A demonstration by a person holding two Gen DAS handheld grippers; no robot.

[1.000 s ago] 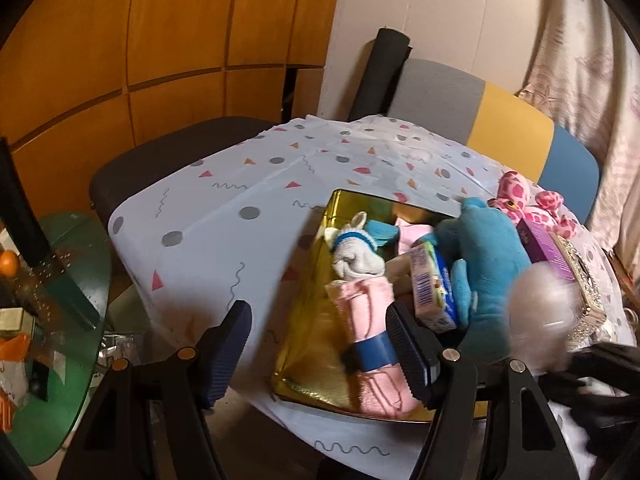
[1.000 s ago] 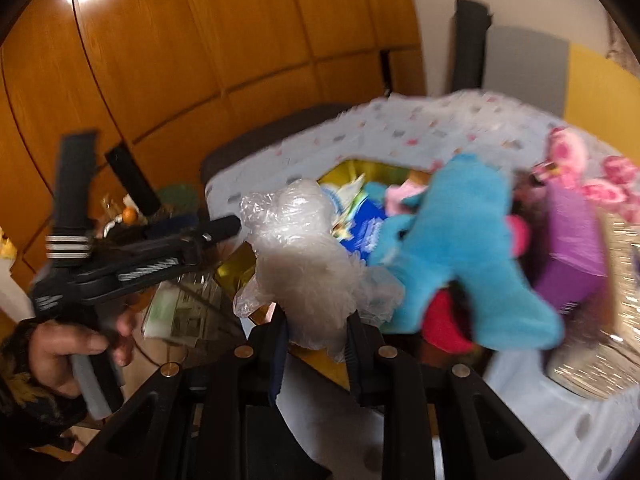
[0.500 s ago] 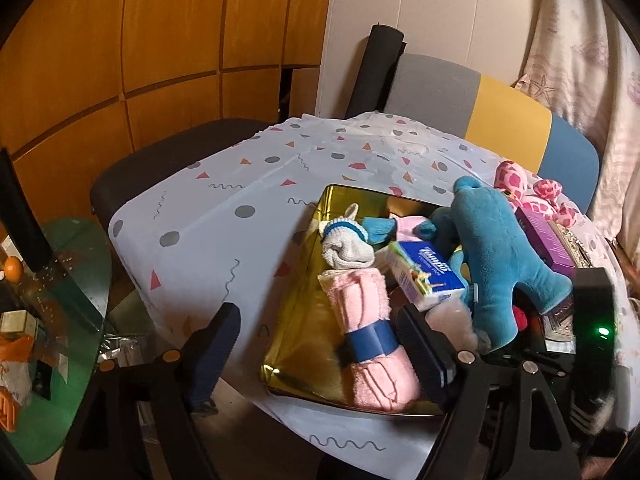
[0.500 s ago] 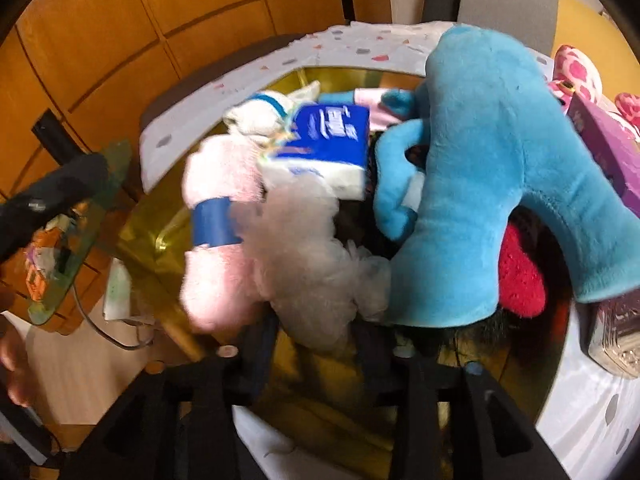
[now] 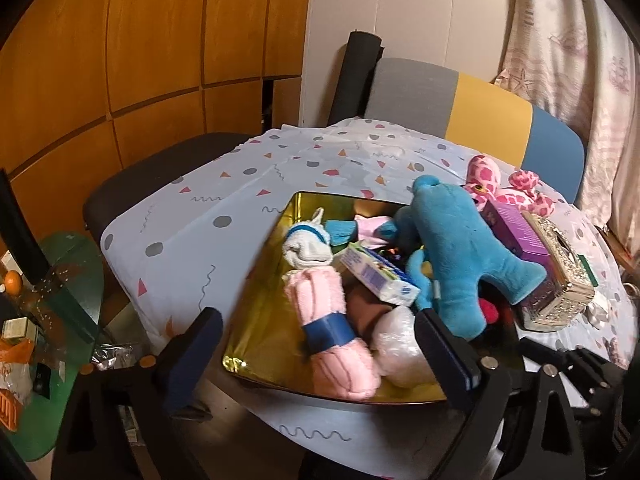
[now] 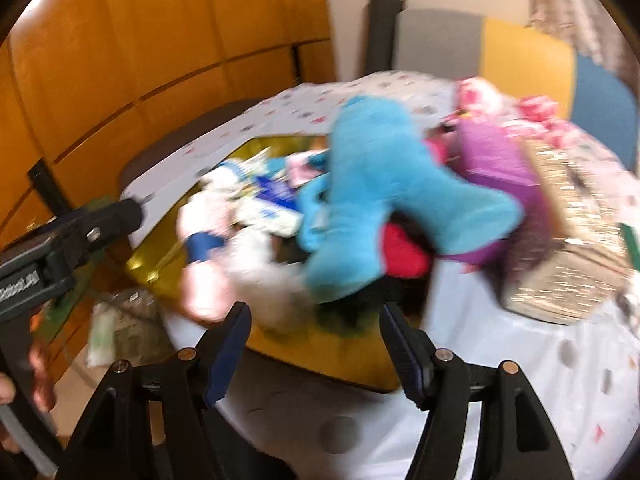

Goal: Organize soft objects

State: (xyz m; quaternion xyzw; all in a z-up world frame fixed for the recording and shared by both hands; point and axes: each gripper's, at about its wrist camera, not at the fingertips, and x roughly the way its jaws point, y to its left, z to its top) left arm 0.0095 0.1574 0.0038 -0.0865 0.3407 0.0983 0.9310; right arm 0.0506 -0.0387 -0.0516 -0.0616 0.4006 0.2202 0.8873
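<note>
A gold tray [image 5: 260, 320] on the table holds soft things: a rolled pink towel with a blue band [image 5: 332, 332], a white sock roll [image 5: 306, 248], a tissue pack [image 5: 380, 276], a blue plush toy [image 5: 460, 252] and a white plastic-wrapped bundle [image 5: 400, 348] at the near edge. My left gripper [image 5: 320, 356] is open and empty before the tray's near edge. My right gripper [image 6: 316, 344] is open and empty, just short of the tray [image 6: 320, 344]; its view is blurred. The bundle [image 6: 264, 276] lies in the tray beside the blue plush [image 6: 384, 200].
A pink spotted plush [image 5: 496, 184], a purple box [image 5: 516, 232] and a silver tissue box [image 5: 556, 280] sit right of the tray on the patterned tablecloth [image 5: 208, 224]. A chair [image 5: 480, 108] stands behind. A green glass side table [image 5: 60, 304] is at the left.
My right gripper carried the white bundle down into the tray, let it go, opened and drew back. My left gripper stayed open and moved slightly closer.
</note>
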